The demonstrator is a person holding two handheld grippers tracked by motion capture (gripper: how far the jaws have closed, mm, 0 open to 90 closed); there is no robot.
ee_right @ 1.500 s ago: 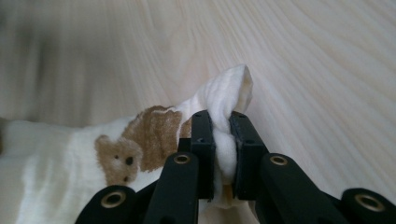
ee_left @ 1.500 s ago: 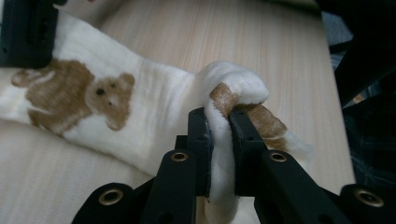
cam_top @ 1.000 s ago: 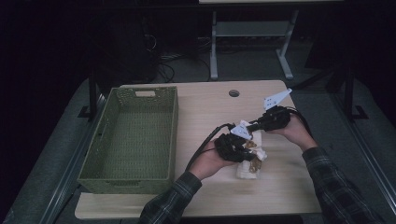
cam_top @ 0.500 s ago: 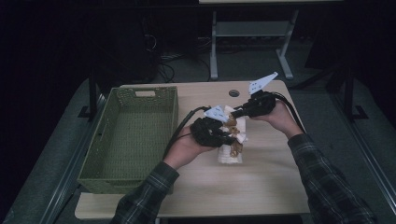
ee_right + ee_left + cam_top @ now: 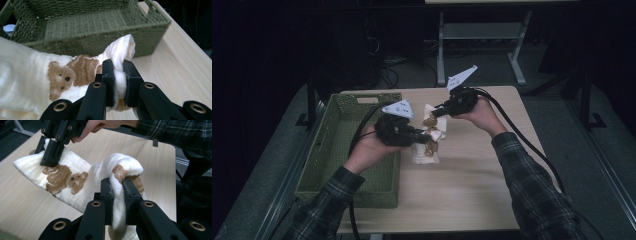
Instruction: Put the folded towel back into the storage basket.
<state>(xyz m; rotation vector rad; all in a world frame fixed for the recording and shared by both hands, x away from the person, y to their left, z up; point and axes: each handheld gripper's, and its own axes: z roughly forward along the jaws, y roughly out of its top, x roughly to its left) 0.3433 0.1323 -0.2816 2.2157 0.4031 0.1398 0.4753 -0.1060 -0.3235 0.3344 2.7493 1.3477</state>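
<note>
Pinching opposite ends of a cream bear-print cloth (image 5: 428,137), the left gripper (image 5: 421,136) and right gripper (image 5: 435,111) hold it above the worktop (image 5: 472,175), just right of the green wicker basket (image 5: 339,150).

Basket (image 5: 357,150): we see it on the table's (image 5: 482,185) left part.
Cloth (image 5: 428,137): we find it just right of the basket, over the table's middle.
Left gripper (image 5: 419,136): at the cloth's near left.
Right gripper (image 5: 435,111): at the cloth's far end.
</note>
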